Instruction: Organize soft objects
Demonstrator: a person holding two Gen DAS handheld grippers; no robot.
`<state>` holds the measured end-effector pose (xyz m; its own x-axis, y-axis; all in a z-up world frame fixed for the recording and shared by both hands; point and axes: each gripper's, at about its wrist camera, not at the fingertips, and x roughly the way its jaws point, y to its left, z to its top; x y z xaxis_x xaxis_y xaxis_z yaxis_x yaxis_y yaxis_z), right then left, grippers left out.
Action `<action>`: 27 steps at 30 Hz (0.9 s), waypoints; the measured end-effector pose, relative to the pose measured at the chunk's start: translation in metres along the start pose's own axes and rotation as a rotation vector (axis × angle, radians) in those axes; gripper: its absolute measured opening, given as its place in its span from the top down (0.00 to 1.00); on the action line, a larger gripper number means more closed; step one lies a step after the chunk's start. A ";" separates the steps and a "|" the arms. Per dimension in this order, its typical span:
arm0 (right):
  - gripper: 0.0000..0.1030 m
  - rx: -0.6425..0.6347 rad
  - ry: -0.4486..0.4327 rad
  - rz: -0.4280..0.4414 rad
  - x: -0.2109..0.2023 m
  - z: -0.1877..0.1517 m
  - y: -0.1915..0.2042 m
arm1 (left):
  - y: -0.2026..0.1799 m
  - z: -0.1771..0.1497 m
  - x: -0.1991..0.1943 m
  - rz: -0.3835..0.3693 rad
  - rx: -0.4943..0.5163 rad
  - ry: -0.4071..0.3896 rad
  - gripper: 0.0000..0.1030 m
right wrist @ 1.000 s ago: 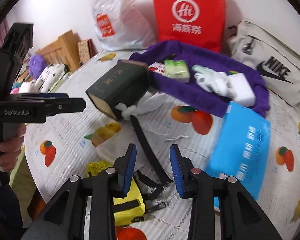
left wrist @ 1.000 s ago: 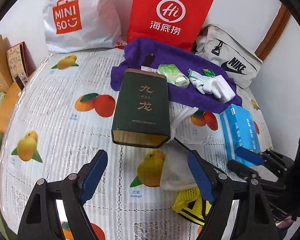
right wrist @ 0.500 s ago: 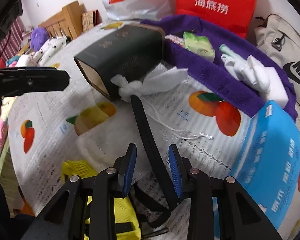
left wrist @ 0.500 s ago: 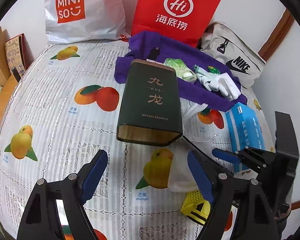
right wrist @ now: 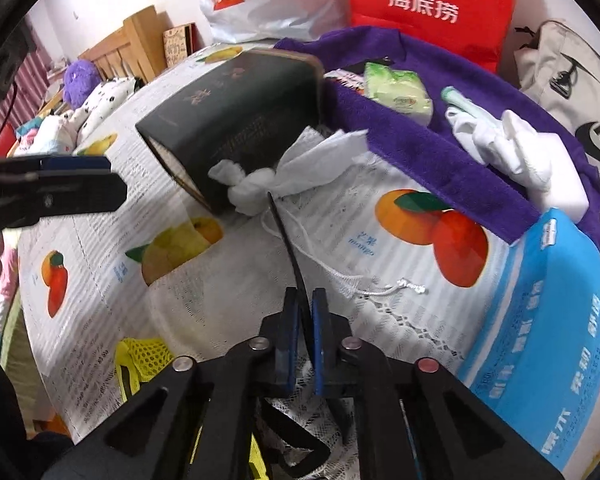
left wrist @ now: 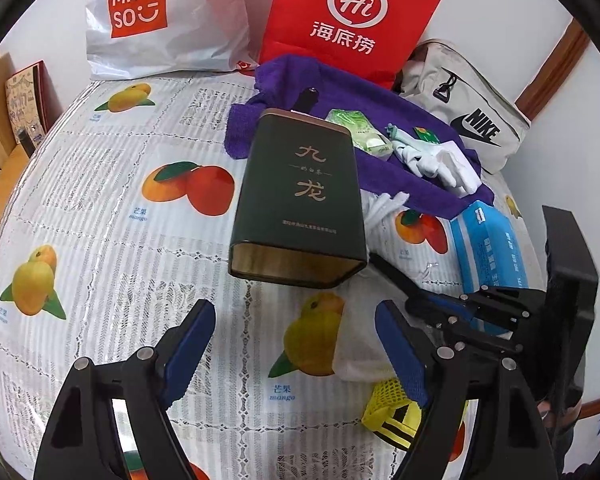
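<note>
My right gripper (right wrist: pixel 305 300) is shut on a black strap (right wrist: pixel 286 240) that runs up across the fruit-print tablecloth (right wrist: pixel 340 216) toward a dark green tin box (right wrist: pixel 236 120) lying on its side. The strap belongs to a yellow mesh bag (right wrist: pixel 140 360) at the near edge. A white drawstring pouch (right wrist: pixel 268 180) lies beside the box. My left gripper (left wrist: pixel 296 344) is open and empty, hovering before the box's open end (left wrist: pixel 296 200). A purple towel (left wrist: pixel 380 140) behind holds a green packet (left wrist: pixel 360 132) and white gloves (left wrist: pixel 432 160).
A blue tissue pack (right wrist: pixel 540 320) lies at the right. A red paper bag (left wrist: pixel 352 20), a white Miniso bag (left wrist: pixel 156 20) and a beige Nike bag (left wrist: pixel 468 120) stand against the back wall. Plush toys (right wrist: pixel 84 92) lie off the table's left.
My right gripper moved forward and down over the black strap and shut on it. My left gripper came a little closer to the green box and stayed open.
</note>
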<state>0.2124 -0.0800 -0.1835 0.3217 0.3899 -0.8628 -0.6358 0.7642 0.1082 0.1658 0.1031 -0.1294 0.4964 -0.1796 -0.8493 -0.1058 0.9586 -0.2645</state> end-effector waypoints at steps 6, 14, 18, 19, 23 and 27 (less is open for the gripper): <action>0.97 0.038 -0.064 0.024 -0.027 -0.006 -0.006 | -0.014 -0.004 0.002 -0.006 0.021 -0.001 0.22; 0.97 0.093 -0.157 -0.012 -0.070 -0.019 -0.019 | -0.054 -0.011 0.002 -0.053 0.107 -0.021 0.26; 0.97 0.104 -0.213 -0.028 -0.096 -0.026 -0.031 | -0.080 -0.007 -0.002 -0.042 0.204 -0.052 0.26; 0.97 0.110 -0.221 -0.033 -0.101 -0.028 -0.034 | -0.088 -0.005 -0.002 -0.035 0.235 -0.059 0.26; 0.97 0.153 -0.255 -0.050 -0.117 -0.038 -0.053 | -0.114 0.006 0.006 0.011 0.336 -0.063 0.30; 0.97 0.201 -0.277 -0.066 -0.129 -0.047 -0.073 | -0.130 0.015 0.020 0.078 0.409 -0.048 0.37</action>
<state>0.1846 -0.2096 -0.1035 0.5532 0.4396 -0.7076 -0.4652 0.8677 0.1754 0.2026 -0.0223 -0.1051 0.5410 -0.1013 -0.8349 0.2011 0.9795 0.0115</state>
